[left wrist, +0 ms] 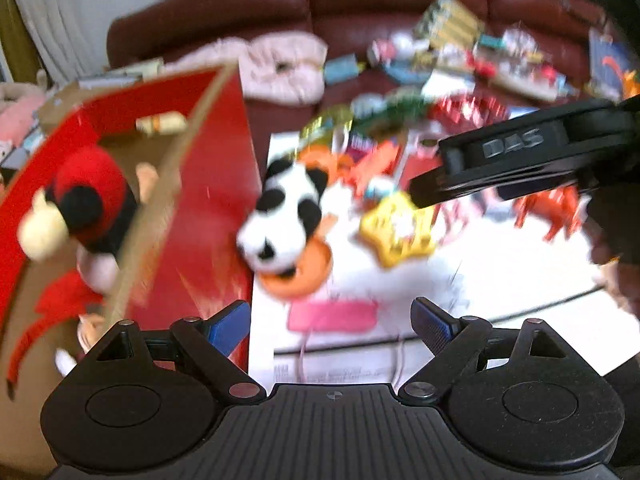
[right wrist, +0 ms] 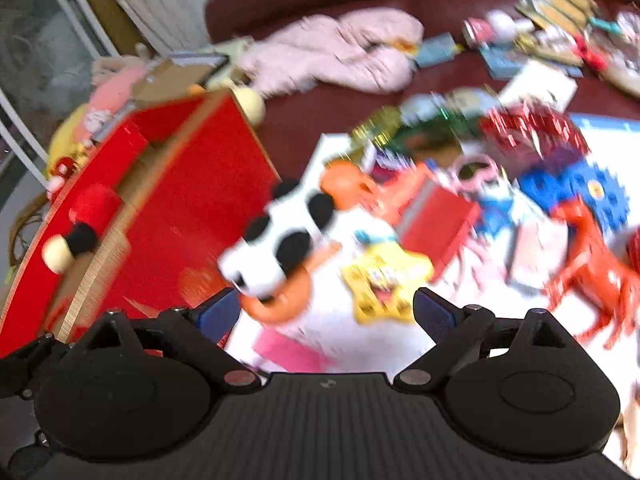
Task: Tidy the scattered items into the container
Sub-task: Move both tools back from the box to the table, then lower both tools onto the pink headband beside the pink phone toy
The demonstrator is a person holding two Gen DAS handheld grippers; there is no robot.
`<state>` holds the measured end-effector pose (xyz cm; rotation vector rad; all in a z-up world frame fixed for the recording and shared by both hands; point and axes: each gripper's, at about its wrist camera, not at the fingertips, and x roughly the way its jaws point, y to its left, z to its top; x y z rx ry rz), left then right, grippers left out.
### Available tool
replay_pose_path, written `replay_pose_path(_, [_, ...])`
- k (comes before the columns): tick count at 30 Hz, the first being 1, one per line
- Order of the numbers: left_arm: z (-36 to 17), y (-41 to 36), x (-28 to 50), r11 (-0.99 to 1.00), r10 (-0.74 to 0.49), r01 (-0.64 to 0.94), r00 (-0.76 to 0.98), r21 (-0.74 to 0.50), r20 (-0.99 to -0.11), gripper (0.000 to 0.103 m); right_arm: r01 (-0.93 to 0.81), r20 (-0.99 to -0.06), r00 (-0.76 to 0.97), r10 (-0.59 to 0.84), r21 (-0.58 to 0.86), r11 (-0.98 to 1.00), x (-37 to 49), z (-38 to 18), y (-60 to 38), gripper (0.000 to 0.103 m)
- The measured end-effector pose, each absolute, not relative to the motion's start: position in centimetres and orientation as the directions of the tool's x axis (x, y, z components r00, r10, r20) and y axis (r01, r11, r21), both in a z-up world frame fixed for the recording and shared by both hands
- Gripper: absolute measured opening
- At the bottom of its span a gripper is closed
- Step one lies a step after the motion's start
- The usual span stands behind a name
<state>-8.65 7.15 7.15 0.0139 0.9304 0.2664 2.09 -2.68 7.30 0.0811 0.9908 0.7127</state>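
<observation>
A red cardboard box (left wrist: 216,200) stands open at the left, with a red-and-black plush (left wrist: 88,204) inside it. Just right of the box a panda plush (left wrist: 280,220) lies on an orange disc (left wrist: 304,280), on a white sheet. A yellow star toy (left wrist: 400,228) and a pink flat item (left wrist: 332,316) lie close by. My left gripper (left wrist: 332,326) is open and empty, short of the panda. A black finger (left wrist: 500,160) of the right gripper reaches in from the right above the star. In the right wrist view my right gripper (right wrist: 326,314) is open and empty, close in front of the panda plush (right wrist: 276,248) and beside the red box (right wrist: 180,208).
Both views are motion-blurred. Several toys crowd the sheet to the right: a red horse (right wrist: 592,264), a small red box (right wrist: 436,216), a blue gear piece (right wrist: 576,188). Behind is a dark red sofa (right wrist: 320,0) with a pink garment (right wrist: 340,56) and more clutter.
</observation>
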Motion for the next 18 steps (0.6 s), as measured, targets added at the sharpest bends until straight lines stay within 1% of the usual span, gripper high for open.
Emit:
replay_pose_path(4, [3.8, 8.4, -8.6, 0.954, 0.258, -0.265, 0.502, 0.137, -0.825, 0.093, -0.487, -0.770, 0.313, 0.556, 0.372, 0.790, 1.6, 4.6, -3.2, 0.093])
replay_pose_path(7, [1.4, 9.1, -8.7, 0.945, 0.272, -0.295, 0.462, 0.144, -0.844, 0.092, -0.493, -0.789, 0.296, 0.538, 0.356, 0.794, 1.0, 2.7, -3.1, 0.088])
replay_pose_path(10, [-0.4, 9.4, -9.0, 0.942, 0.272, -0.304, 0.439, 0.143, -0.857, 0.091, -0.498, -0.810, 0.248, 0.531, 0.364, 0.787, 0.5, 1.0, -2.5, 0.074])
replay_pose_path(11, [-0.9, 9.5, -9.2, 0.941, 0.272, -0.307, 0.434, 0.143, -0.859, 0.091, -0.502, -0.816, 0.225, 0.532, 0.371, 0.781, 0.4, 0.5, -2.2, 0.068])
replay_pose_path(12, [-1.3, 9.5, -9.2, 0.940, 0.272, -0.310, 0.427, 0.143, -0.862, 0.091, -0.506, -0.821, 0.204, 0.533, 0.377, 0.776, 0.2, 0.0, -1.9, 0.064])
replay_pose_path(17, [-2.6, 9.7, -9.5, 0.942, 0.258, -0.310, 0.415, 0.131, -0.872, 0.091, -0.521, -0.836, 0.128, 0.534, 0.402, 0.753, -0.9, -1.9, -0.1, 0.064])
replay_pose_path(18, [-2.7, 9.7, -9.6, 0.943, 0.252, -0.308, 0.416, 0.125, -0.874, 0.091, -0.527, -0.839, 0.120, 0.530, 0.399, 0.751, -1.1, -2.2, 0.2, 0.062])
